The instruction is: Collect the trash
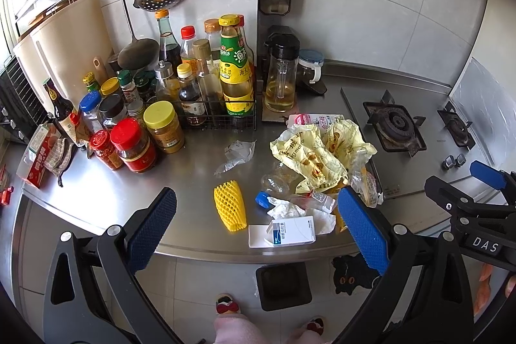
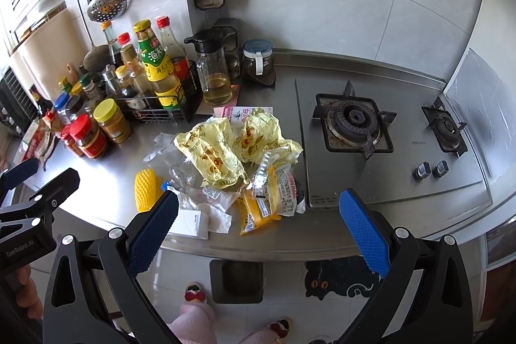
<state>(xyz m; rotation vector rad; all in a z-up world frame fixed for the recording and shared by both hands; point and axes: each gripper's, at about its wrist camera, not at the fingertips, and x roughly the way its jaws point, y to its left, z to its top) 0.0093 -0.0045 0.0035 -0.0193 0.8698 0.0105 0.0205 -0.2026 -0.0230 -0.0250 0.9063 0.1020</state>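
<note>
Steel worktop [image 1: 193, 179] carrying gas hob [image 2: 387, 131] and condiment bottles [image 1: 193, 76]. Black bin [image 2: 237, 281] on floor below worktop edge. Crumpled yellow bags [image 2: 222, 147] heaped mid-worktop among wrappers. Left gripper [image 1: 258, 231] and right gripper [image 2: 258, 231] above front edge, both wide, holding nothing. Yellow foam net [image 1: 230, 205], white box [image 1: 290, 232], tissue [image 1: 287, 207] near edge.

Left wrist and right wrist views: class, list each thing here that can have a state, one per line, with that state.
left gripper: open, holding nothing.
right gripper: open, holding nothing.
yellow wrapper: crumpled, on the counter.
white tissue: crumpled.
small white box: end flap open, lying flat.
yellow foam net: lying on the counter.
oil dispenser: upright, partly filled.
black bin: open-topped, on the floor.
</note>
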